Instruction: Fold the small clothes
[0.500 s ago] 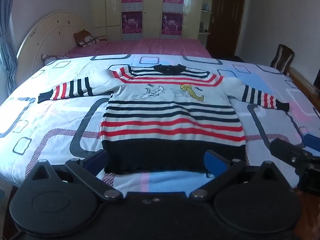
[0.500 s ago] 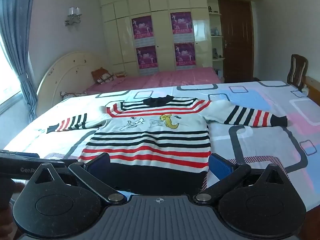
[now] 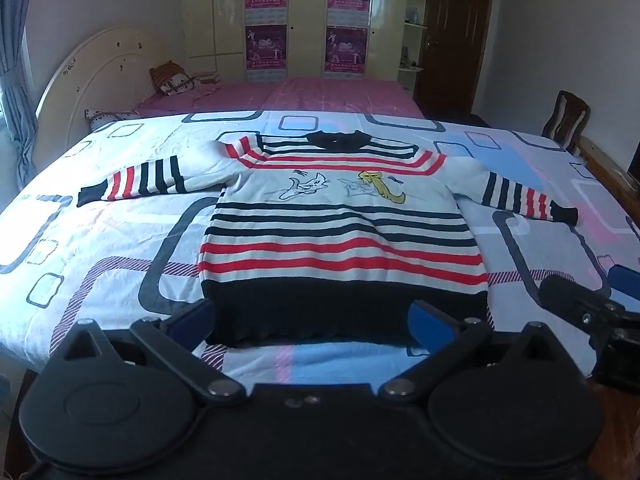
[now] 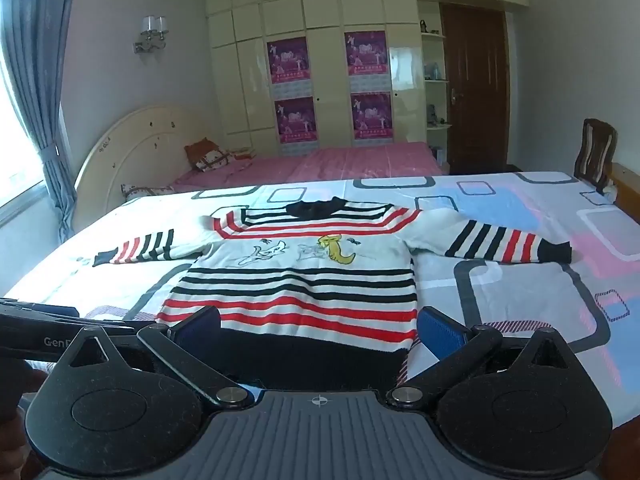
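A small striped sweater (image 3: 340, 240) is lying flat and face up on the patterned bedsheet (image 3: 100, 248), fully unfolded. Its black collar is pointing away from me, its black hem is sitting nearest the bed's edge, and both sleeves are reaching straight out to the sides. A cartoon cat drawing is crossing the chest.

I am holding the left gripper (image 3: 312, 320) just short of the hem, its blue pads spread wide and straddling the hem's width without touching it. I am holding the right gripper (image 4: 320, 326) near the hem's right corner, also spread wide, with nothing between its pads.

Beyond the sweater's collar, a second bed (image 4: 340, 160) with a pink cover is standing before a cream wardrobe (image 4: 320, 60). A wooden chair (image 4: 596, 152) is standing off past the right sleeve.

I judge that folding is not yet begun and I am lining up the first grasp. The next move probably calls for pinching a sleeve cuff or a hem corner and carrying it across the body.
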`<state>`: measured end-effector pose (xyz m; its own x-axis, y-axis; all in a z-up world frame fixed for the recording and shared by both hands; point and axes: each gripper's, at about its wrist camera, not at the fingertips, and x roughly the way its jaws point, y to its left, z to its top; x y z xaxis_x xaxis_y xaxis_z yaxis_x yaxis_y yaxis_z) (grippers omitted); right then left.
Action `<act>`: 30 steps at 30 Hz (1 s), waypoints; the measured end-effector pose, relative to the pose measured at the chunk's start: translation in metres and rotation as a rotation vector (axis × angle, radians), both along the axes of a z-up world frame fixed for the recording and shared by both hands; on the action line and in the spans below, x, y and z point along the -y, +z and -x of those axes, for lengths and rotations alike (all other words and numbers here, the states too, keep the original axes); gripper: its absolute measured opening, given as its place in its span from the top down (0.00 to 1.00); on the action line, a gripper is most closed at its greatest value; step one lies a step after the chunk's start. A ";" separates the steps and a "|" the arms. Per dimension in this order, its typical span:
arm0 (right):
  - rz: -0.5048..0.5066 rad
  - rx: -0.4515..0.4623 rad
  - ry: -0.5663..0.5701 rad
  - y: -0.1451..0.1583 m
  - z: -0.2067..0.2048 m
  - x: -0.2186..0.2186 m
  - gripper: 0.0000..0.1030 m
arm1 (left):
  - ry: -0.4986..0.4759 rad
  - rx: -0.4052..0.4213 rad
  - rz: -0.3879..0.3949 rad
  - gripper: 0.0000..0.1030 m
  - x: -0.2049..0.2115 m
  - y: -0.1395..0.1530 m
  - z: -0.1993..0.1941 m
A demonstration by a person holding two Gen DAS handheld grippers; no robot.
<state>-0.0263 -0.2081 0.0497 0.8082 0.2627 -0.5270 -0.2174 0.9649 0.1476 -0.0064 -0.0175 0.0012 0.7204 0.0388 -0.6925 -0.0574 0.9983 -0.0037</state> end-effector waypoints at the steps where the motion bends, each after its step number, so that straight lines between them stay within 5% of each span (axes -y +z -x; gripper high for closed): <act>1: -0.002 0.000 -0.001 0.000 0.000 0.000 0.00 | 0.001 0.000 -0.001 0.00 0.001 0.000 0.000; 30: 0.009 -0.002 -0.004 0.000 -0.004 0.003 0.00 | 0.009 -0.001 0.001 0.00 -0.010 -0.001 -0.003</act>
<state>-0.0221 -0.2109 0.0498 0.8080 0.2551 -0.5311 -0.2137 0.9669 0.1394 -0.0030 -0.0079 0.0004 0.7193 0.0443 -0.6933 -0.0661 0.9978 -0.0047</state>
